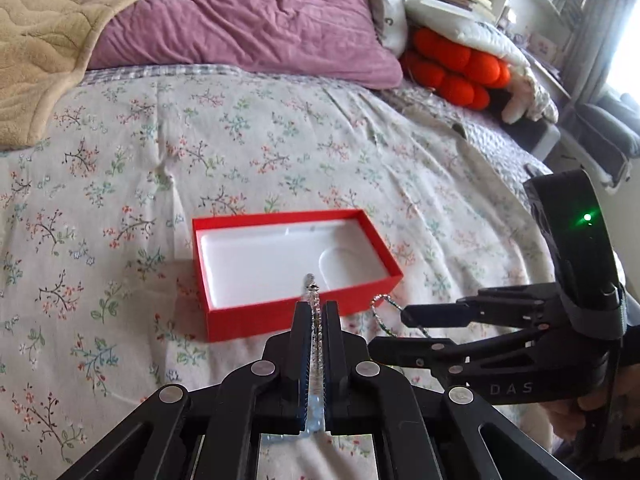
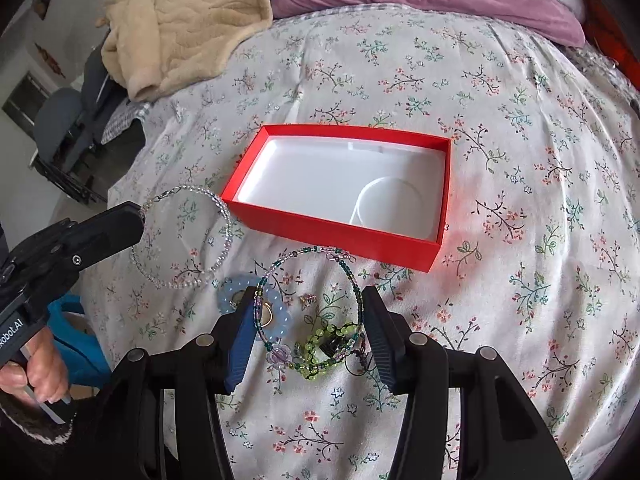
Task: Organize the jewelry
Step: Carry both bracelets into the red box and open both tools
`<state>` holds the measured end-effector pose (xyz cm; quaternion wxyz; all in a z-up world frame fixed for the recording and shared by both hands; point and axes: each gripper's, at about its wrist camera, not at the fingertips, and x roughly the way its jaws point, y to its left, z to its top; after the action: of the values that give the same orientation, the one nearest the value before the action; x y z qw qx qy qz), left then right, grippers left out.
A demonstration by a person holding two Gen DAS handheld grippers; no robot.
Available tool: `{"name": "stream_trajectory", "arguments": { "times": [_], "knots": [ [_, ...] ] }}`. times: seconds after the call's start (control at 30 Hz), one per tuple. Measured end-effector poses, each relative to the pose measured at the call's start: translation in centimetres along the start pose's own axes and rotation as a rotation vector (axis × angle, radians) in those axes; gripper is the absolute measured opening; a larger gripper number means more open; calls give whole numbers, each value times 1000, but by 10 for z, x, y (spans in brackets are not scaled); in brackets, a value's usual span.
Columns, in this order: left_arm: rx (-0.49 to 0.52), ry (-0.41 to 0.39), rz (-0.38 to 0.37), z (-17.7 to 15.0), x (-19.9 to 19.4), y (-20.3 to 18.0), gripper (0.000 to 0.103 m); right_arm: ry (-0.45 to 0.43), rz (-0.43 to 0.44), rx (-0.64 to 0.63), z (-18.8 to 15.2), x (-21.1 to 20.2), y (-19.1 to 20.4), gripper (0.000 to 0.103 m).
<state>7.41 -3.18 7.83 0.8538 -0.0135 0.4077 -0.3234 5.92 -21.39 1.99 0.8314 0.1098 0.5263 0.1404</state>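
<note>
L tongs (image 1: 314, 312) gripped clear bracelet (image 2: 184, 236) for box (image 2: 340, 216) just ahead; R tongs (image 2: 308, 320) gaped over bead pile (image 2: 320, 344).

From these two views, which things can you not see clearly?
- Clear bead bracelet: in the left wrist view, the left hand-held gripper covers most of it.
- Green bead piece: right wrist view, too tangled to tell its shape.
- Blue flower piece: right hand-held gripper finger hides part.
- Red box: far inner wall unseen.
</note>
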Motion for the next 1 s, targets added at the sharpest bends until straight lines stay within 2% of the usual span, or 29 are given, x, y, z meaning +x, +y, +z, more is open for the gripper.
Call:
{"name": "stream_trajectory", "arguments": {
  "times": [0.23, 0.43, 0.6, 0.77, 0.87, 1.0],
  "knots": [
    [-20, -27, 70, 18, 24, -6, 0, -54, -12, 54, 20, -9, -13, 54],
    [-97, -37, 61, 37, 59, -2, 0, -102, -29, 92, 43, -2, -29, 54],
    [-170, -2, 54, 40, 91, 12, 0, -122, -45, 97, 56, 12, -37, 55],
    [-170, 49, 194, 36, 111, 27, 0, -98, -102, 91, 60, 29, -44, 55],
    [-156, 84, 269, 34, 120, 35, 0, -96, -104, 77, 61, 34, -47, 55],
    [-135, 106, 337, 30, 126, 42, 0, -99, -138, 41, 62, 40, -42, 56]
  ]
}}
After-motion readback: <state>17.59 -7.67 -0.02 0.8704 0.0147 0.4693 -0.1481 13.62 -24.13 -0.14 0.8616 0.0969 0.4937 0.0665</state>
